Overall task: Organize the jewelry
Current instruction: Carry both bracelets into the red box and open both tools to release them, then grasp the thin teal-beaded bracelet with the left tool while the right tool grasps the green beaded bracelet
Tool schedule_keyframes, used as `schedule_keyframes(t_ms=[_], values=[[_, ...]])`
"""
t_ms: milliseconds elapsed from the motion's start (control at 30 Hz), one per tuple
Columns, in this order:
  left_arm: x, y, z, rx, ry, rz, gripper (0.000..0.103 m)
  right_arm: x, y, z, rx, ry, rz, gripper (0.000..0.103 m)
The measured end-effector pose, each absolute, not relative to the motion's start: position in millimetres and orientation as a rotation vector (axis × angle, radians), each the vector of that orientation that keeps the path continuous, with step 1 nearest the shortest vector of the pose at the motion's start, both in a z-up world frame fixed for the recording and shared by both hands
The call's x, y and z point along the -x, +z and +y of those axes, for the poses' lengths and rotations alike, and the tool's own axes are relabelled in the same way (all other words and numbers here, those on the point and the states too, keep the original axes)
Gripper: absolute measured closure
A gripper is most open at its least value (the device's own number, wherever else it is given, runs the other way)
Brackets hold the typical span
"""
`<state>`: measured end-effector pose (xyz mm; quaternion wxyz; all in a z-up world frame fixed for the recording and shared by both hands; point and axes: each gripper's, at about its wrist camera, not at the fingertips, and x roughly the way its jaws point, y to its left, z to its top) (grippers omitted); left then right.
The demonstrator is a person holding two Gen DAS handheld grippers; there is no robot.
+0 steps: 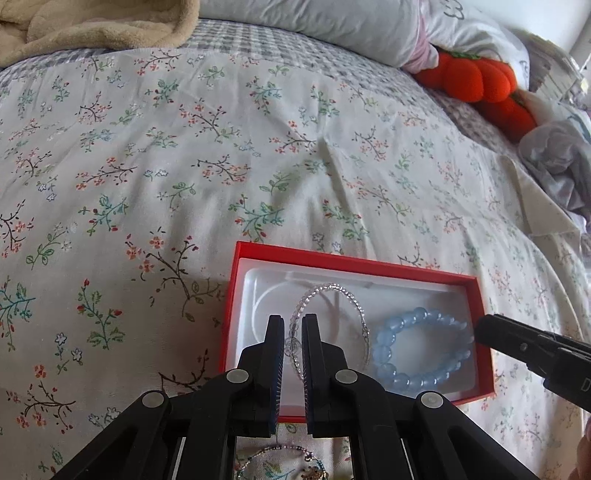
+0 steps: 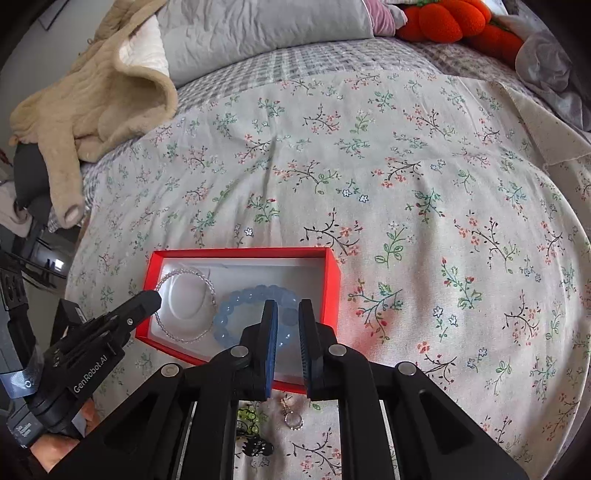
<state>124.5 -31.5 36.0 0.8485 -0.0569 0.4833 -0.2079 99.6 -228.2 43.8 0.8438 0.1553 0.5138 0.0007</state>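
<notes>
Bed (image 1: 221, 155) with floral cover carries a red box (image 1: 484, 332), white tray inside. Both grippers angle steeply down over it. Left gripper (image 1: 293, 321) nearly closed, pinching the clear bead bracelet (image 1: 332, 290) at the tray's left part. Right gripper (image 2: 288, 306) nearly closed on the blue bead bracelet (image 2: 236, 302), right part. Ring (image 2: 293, 421) and small trinkets lie on the bed, near side of the box.

A home bedroom: floral bedspread (image 1: 258, 166), pillow (image 1: 314, 22), beige blanket (image 2: 92, 99).
</notes>
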Motion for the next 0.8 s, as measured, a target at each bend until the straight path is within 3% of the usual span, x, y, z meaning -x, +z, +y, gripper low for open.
schedule_keyframes(t_ms=[33, 67, 100, 167, 267, 467, 600, 800], values=[[-123, 38, -32, 0.113, -0.439, 1.013, 0.097, -97, 47, -229, -0.325, 0.005, 1.082, 0.089], [-121, 40, -32, 0.101, -0.439, 1.009, 0.090, -94, 50, -230, -0.321, 0.010, 1.079, 0.083], [-118, 43, -32, 0.089, -0.439, 1.002, 0.076, -91, 53, -231, -0.318, 0.013, 1.075, 0.074], [-112, 49, -29, 0.077, -0.429, 0.988, 0.062, -84, 58, -233, -0.327, 0.018, 1.071, 0.064], [-101, 52, -23, 0.073, -0.426, 0.998, 0.055, -74, 59, -235, -0.339, 0.026, 1.092, 0.063], [-77, 49, -14, 0.026, -0.384, 1.031, 0.026, -51, 56, -227, -0.307, 0.040, 1.139, 0.062], [-63, 43, -6, -0.015, -0.330, 1.047, 0.016, -38, 56, -218, -0.275, 0.062, 1.152, 0.051], [-51, 31, 14, -0.022, -0.266, 1.087, 0.014, -24, 47, -210, -0.246, 0.071, 1.193, 0.047]])
